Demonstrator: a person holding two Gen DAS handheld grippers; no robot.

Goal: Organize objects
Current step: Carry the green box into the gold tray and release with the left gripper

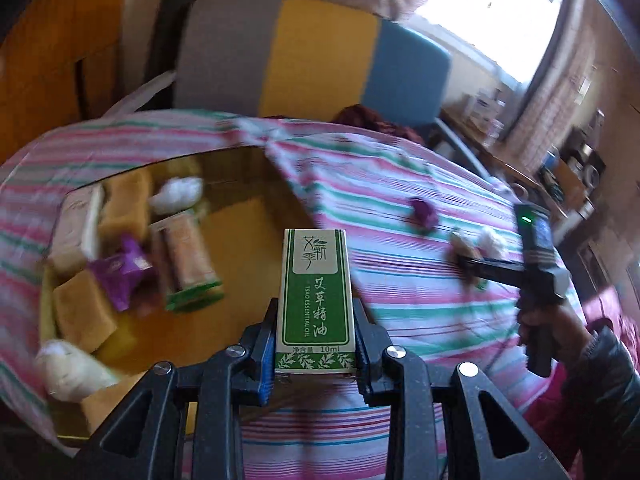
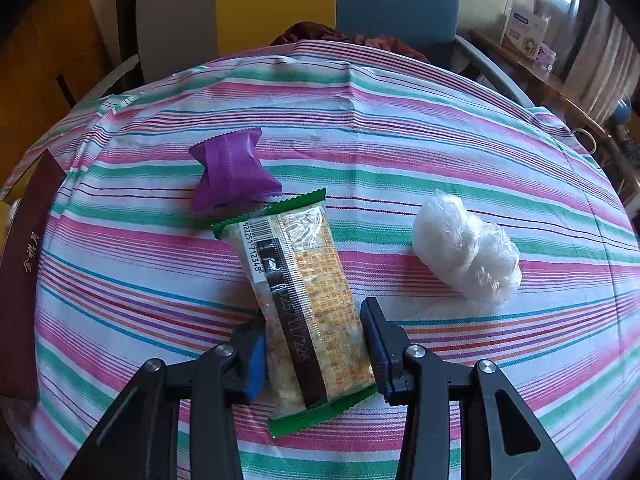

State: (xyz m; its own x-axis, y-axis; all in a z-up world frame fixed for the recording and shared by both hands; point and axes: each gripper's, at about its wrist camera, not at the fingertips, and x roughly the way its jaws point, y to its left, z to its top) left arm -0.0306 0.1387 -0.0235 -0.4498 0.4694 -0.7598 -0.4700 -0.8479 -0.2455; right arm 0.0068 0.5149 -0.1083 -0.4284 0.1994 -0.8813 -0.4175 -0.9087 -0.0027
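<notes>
An open box (image 1: pixel 248 216) at the left of the striped table (image 1: pixel 400 208) already holds several items: tan blocks, a purple wrapper, a green-edged packet and white bundles, suggesting the sorting is well along. Just right of it, the left gripper (image 1: pixel 316 344) is clamped on a green-and-white essential oil carton (image 1: pixel 314 292), carried upright beside the box and apparently bound for it. Farther right, on the cloth, three things are left: a purple candy (image 2: pixel 232 172), a green-edged snack bar (image 2: pixel 304 304) and a white plastic-wrapped bundle (image 2: pixel 466 246). The right gripper (image 2: pixel 316 344) has its jaws narrowed around the near end of the snack bar, which lies on the table, seemingly gripped and not yet lifted. Only the left wrist view shows the box's contents and the hand (image 1: pixel 552 328) holding the other tool; only the right wrist view shows the leftover items sharply, plus a dark maroon lid (image 2: pixel 24 272) at the far left edge.
</notes>
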